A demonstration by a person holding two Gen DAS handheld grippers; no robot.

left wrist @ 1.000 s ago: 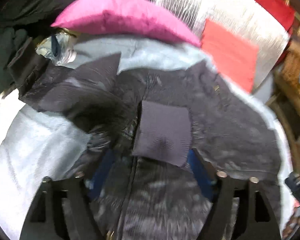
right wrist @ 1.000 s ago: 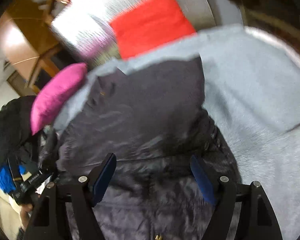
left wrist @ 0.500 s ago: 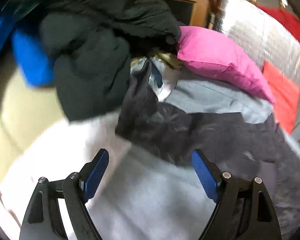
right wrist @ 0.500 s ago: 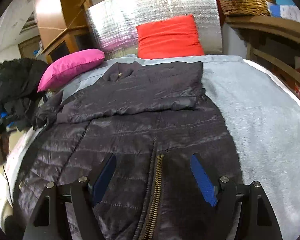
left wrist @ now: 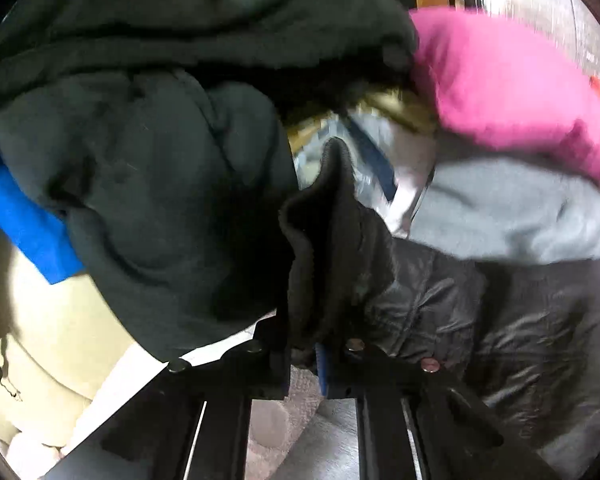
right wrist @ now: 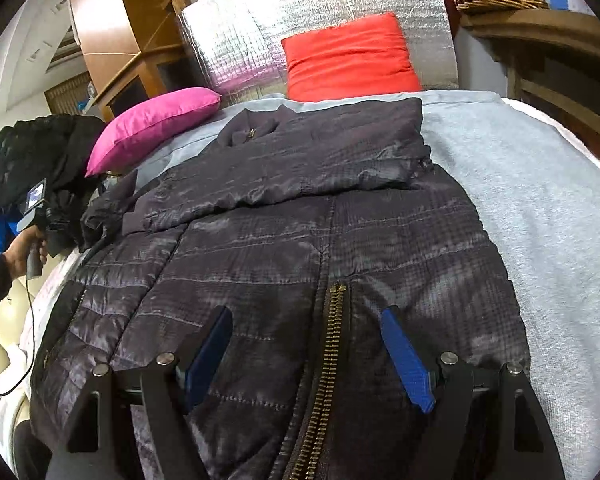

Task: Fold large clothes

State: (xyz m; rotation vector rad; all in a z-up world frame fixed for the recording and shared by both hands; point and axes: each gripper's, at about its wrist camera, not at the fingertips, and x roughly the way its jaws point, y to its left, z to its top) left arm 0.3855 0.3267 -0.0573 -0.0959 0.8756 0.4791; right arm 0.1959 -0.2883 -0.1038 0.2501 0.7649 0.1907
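left tool [left wrist: 312, 354]: dark clothes heap [left wrist: 148, 152] crowding ahead-left, pink pillow [left wrist: 508, 92] ahead-right, narrow gap between. right tool [right wrist: 308, 356]: bare grey blanket [right wrist: 540, 208] to its right gives passage; red cushion [right wrist: 350, 58] and foil panel [right wrist: 320, 12] block far ahead.

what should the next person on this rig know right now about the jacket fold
Left hand-held gripper: shut on the sleeve cuff, at the bed's left edge beside the pile of dark clothes.
Right hand-held gripper: open, empty, over the zipper near the hem.
Dark quilted jacket: front up on the grey blanket, collar toward the pillows.
Done: one sleeve lies folded across the chest.
Left: fold the gripped sleeve in, then fold the body.
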